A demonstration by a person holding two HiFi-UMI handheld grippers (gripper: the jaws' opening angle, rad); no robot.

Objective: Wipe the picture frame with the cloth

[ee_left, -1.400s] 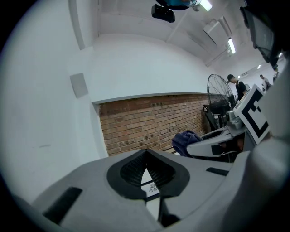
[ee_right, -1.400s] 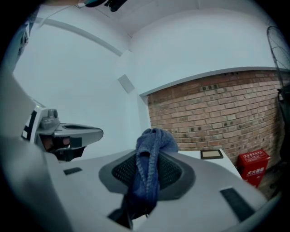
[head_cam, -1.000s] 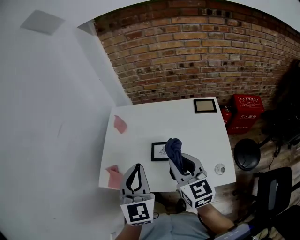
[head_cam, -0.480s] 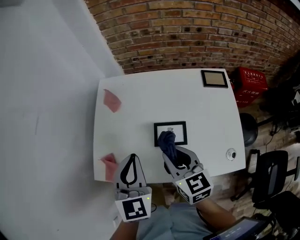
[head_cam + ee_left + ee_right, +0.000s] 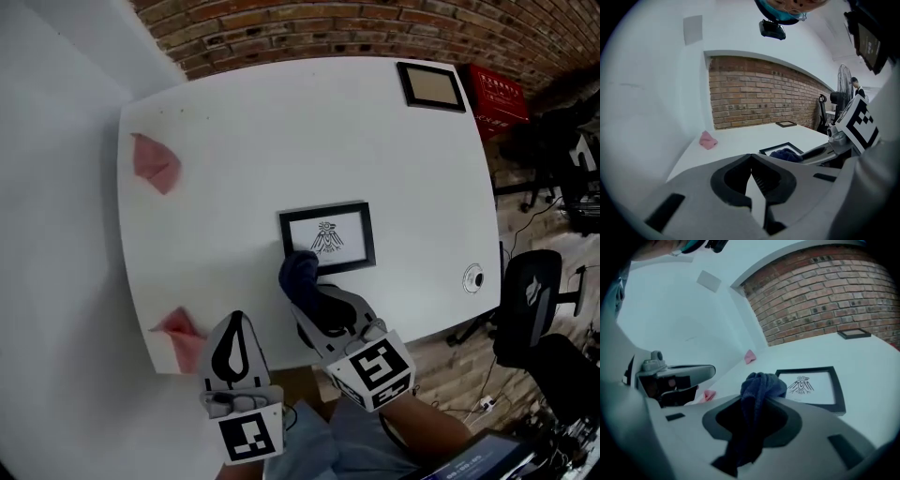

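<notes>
The dark blue cloth [image 5: 300, 275] has travelled along the near edge of the picture frame [image 5: 327, 238] from its right end to its left end over the last second. The head camera has also tipped down, so the table fills more of the view.

The frame lies flat near the middle of the white table [image 5: 281, 131], drawing face up. The cloth now rests at the frame's near left corner. The right gripper [image 5: 309, 295] has its jaws clamped on the cloth, which bunches up above the tips.

The left gripper [image 5: 236, 319] has its jaws together with nothing between them. It hangs over the table's near edge, just beside a pink rag [image 5: 183, 335].

Bare table top lies on every side of the frame. A second pink rag [image 5: 155, 161] sits near the left edge. A smaller frame [image 5: 431, 86] sits at the far right corner, and a small round fitting [image 5: 472, 277] near the right edge.
</notes>
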